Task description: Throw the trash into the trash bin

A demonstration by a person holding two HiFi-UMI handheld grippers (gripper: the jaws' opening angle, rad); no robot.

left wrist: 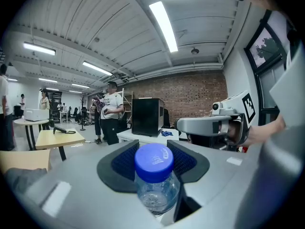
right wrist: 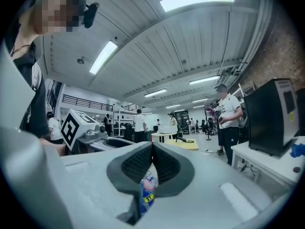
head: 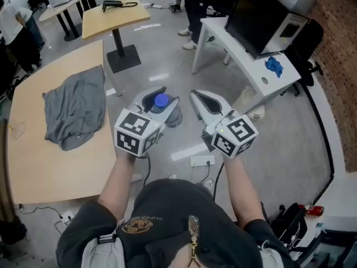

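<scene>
Currently the left gripper (head: 160,97) clamps a blue-capped plastic bottle (left wrist: 153,175) upright between its pads. The right gripper (right wrist: 152,149), jaws together, seems to pinch a coloured wrapper scrap (right wrist: 147,192) just below them. No bin shows ahead, so keep both grips firm and release only above it.

This is a large open-plan lab or workshop office. A bare brick wall (left wrist: 190,97) closes one side, and long strip lights (left wrist: 163,25) run along a ribbed ceiling (left wrist: 95,23). The floor (head: 167,66) is smooth grey concrete, with a power strip (head: 202,161) and loose cables (head: 39,211) lying on it. Plain wooden tables (head: 50,144) stand scattered about. A white desk (head: 245,54) carries a black machine (head: 262,21), and several people (left wrist: 112,111) stand around farther back near a round table (left wrist: 28,123).
</scene>
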